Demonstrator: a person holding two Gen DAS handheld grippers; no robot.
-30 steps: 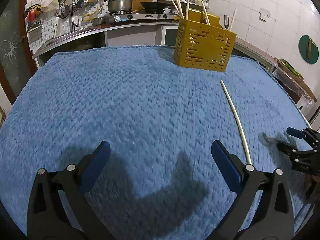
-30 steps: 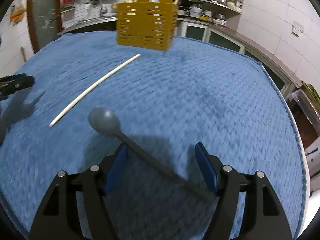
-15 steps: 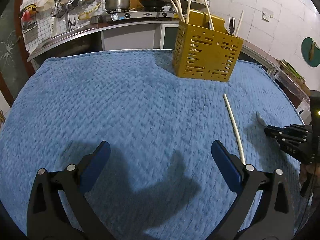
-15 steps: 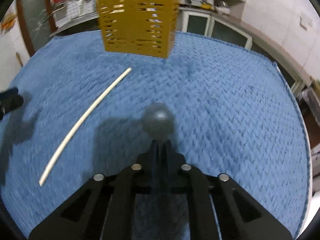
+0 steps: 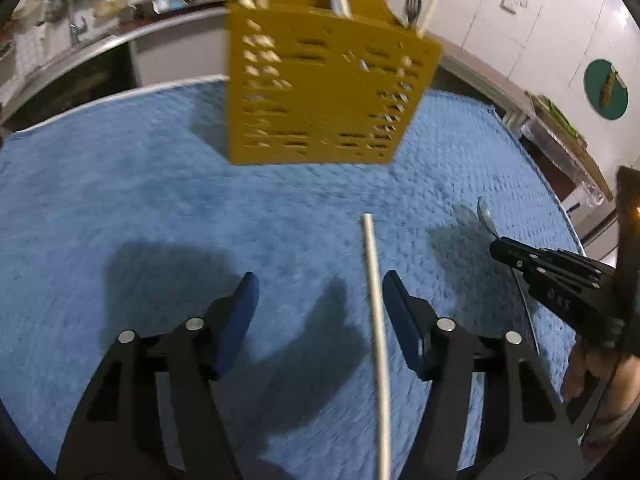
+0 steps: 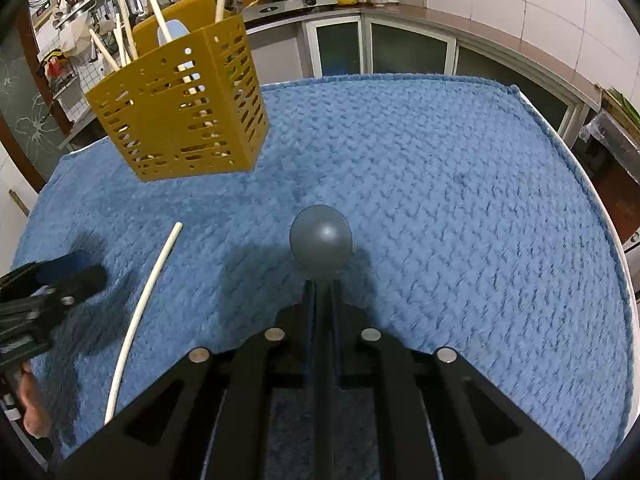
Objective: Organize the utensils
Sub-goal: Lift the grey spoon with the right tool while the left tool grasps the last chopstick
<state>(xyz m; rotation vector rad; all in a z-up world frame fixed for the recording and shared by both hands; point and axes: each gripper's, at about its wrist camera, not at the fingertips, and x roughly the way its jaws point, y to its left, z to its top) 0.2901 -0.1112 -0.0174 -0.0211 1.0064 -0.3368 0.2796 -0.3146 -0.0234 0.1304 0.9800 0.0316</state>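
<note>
Chopstick (image 5: 374, 300) between your left gripper's (image 5: 320, 316) closing, not yet touching fingers.
It lies lengthwise near-to-far toward the yellow basket (image 5: 324, 96); your right gripper (image 6: 322, 312) pinches the spoon (image 6: 320, 238).

The yellow caddy (image 5: 320, 92) was motion-blurred in the left wrist view, its top and the utensils inside cut by the frame edge. Near the caddy, the white chopstick (image 5: 376, 320) ran off the bottom edge — lower end unseen. The grey spoon (image 6: 321, 240) showed only its bowl in the right wrist view; handle hidden betw. the pressed-together fingers of the right gripper (image 6: 322, 292). Counter items behind the caddy — too blurred to tell.
</note>
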